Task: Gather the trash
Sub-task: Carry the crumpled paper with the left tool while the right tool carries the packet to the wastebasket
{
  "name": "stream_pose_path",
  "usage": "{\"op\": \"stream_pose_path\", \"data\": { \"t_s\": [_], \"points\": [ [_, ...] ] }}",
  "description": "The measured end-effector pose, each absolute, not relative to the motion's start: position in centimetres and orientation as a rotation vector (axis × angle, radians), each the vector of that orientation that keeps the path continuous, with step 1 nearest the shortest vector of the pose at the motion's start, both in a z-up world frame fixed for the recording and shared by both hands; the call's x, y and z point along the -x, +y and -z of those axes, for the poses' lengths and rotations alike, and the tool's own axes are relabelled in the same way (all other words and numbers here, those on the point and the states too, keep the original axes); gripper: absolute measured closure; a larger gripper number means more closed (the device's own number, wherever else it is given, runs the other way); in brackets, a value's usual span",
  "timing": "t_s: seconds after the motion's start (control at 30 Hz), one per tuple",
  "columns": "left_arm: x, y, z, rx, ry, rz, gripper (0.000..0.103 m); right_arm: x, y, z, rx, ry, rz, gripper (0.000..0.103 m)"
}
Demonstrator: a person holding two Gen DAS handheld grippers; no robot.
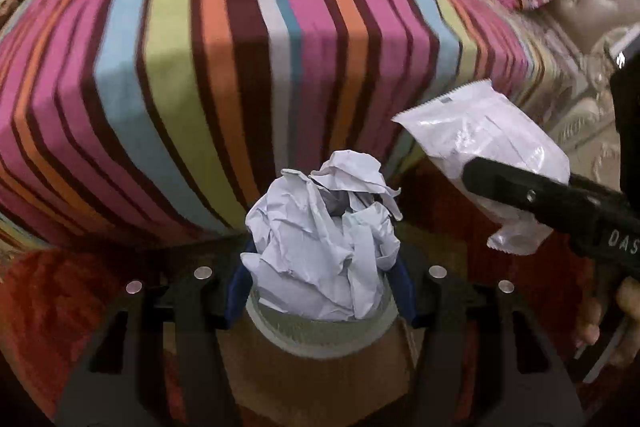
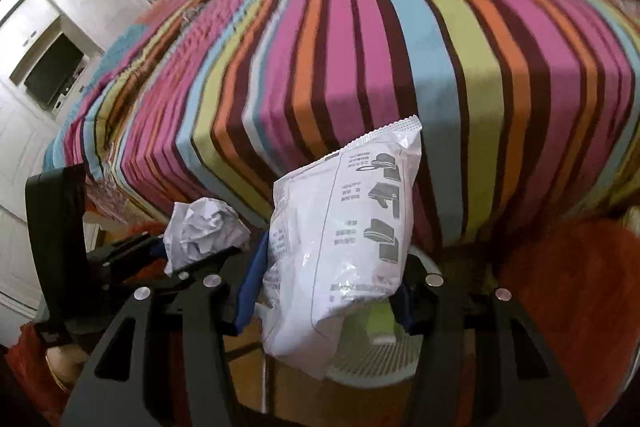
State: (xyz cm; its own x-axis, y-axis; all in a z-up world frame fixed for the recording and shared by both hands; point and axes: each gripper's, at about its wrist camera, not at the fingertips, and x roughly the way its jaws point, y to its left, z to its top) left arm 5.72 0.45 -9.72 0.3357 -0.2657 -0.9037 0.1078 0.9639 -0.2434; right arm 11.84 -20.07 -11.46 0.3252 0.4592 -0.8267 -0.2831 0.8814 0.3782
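Directly below your left gripper (image 1: 320,291), clamped on a crumpled white paper ball (image 1: 324,239), sits the pale mesh wastebasket (image 1: 320,337); your right gripper (image 2: 326,287) pinches a white printed plastic packet (image 2: 340,227) (long axis upright) above the same rim, with the striped bedspread's edge (image 2: 360,99) beyond.

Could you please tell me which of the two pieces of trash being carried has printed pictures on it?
The white plastic packet in the right hand-held gripper; the crumpled paper ball in the left hand-held gripper is plain.
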Motion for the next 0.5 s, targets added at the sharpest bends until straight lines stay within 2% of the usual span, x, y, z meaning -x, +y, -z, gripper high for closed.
{"op": "stream_pose_path", "data": {
  "t_s": [0.5],
  "points": [
    [-6.6, -3.1, 15.4, -0.020, 1.456, 0.269, 0.046, -12.2, -18.8, 17.6, -0.116, 1.472, -0.434, 0.052]
  ]
}}
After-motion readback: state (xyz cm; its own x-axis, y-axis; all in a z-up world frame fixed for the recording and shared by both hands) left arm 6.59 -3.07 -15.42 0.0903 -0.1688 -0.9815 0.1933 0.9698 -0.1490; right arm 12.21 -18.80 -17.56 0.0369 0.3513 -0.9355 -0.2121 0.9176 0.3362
